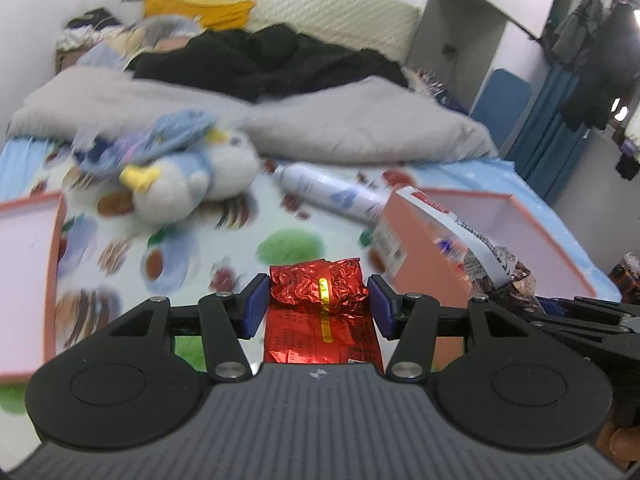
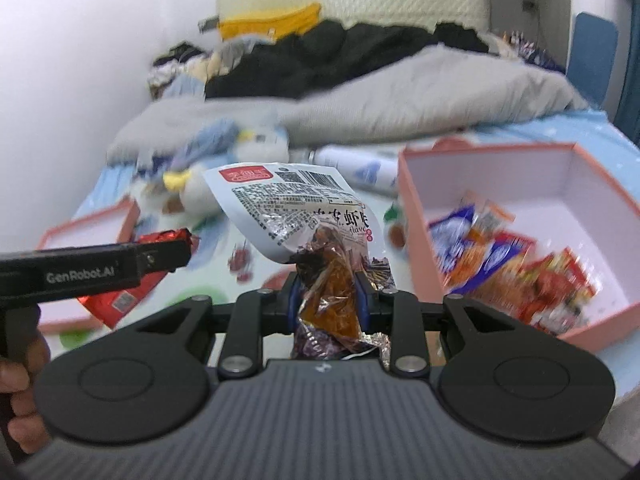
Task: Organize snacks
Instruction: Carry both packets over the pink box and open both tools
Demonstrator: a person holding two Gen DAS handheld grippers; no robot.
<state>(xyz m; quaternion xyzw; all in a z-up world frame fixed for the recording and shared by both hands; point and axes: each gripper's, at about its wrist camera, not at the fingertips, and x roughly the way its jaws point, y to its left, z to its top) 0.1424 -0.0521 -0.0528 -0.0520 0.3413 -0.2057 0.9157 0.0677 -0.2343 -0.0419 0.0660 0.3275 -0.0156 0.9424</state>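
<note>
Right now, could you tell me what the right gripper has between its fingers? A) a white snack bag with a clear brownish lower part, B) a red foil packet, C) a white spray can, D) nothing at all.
A: the right gripper is pinched on the crumpled clear lower part of the white snack bag, which stands up above its fingers.

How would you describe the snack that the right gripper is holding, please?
Above the patterned bedsheet, left of the pink box, the right gripper clamps a snack pouch. It is white with a clear brown-filled end, unlike the red foil packet.
</note>
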